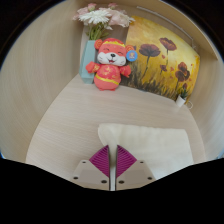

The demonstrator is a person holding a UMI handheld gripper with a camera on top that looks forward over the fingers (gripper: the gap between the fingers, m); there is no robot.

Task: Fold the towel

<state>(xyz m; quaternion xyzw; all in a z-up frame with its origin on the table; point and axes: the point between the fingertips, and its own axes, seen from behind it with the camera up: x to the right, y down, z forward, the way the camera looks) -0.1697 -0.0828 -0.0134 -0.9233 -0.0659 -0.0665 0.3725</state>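
A white towel (155, 148) lies flat on the pale wooden table (65, 125), stretching from the fingers out to the right. Its left edge runs just left of the fingertips, and its far left corner lies a little ahead of them. My gripper (113, 150) sits low over the towel's left part. The two magenta pads (101, 160) stand together with only a thin pale line between them. No cloth shows lifted or pinched between them.
A red and white plush toy (110, 64) stands at the table's far edge, in front of a vase of pale flowers (96, 20). An orange cushion with dark flower prints (165, 60) leans beside the toy on the right. Bare tabletop lies left of the towel.
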